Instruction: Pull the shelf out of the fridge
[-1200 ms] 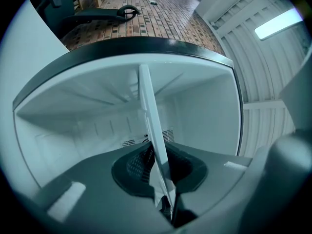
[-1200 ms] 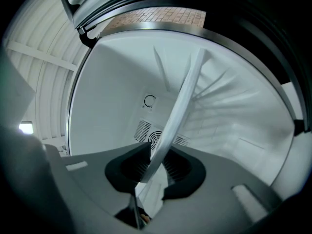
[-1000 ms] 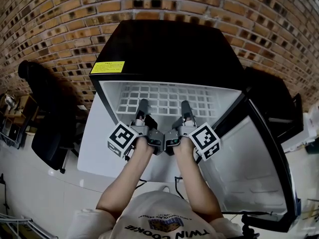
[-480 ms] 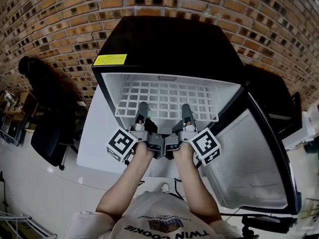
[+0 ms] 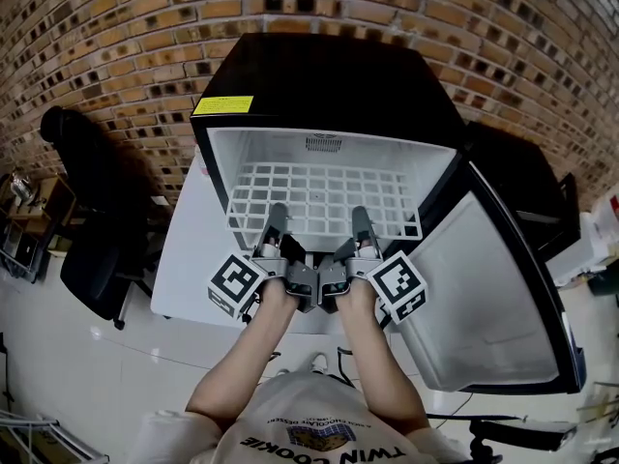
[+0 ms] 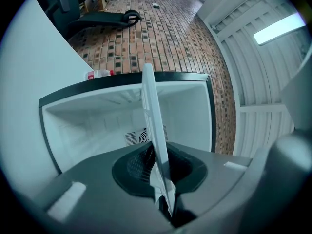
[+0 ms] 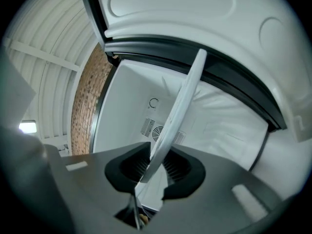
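Note:
The white wire shelf (image 5: 324, 196) sticks part way out of the small black fridge (image 5: 319, 85); its front edge lies clear of the white cavity. My left gripper (image 5: 274, 222) is shut on the shelf's front edge at the left. My right gripper (image 5: 360, 222) is shut on the same edge at the right. In the left gripper view the shelf (image 6: 153, 130) runs edge-on between the jaws of the left gripper (image 6: 163, 186). The right gripper view shows the shelf (image 7: 178, 111) slanting through the jaws of the right gripper (image 7: 146, 172), with the fridge's back vent behind it.
The fridge door (image 5: 493, 298) hangs open at the right, its white inner liner facing me. A brick wall (image 5: 97, 37) stands behind the fridge. A black office chair (image 5: 92, 249) is at the left. A white board (image 5: 189, 259) leans beside the fridge's left side.
Both grippers have drawn the shelf further out of the fridge toward me; more of its grid now lies forward of the cavity. The grips have not changed.

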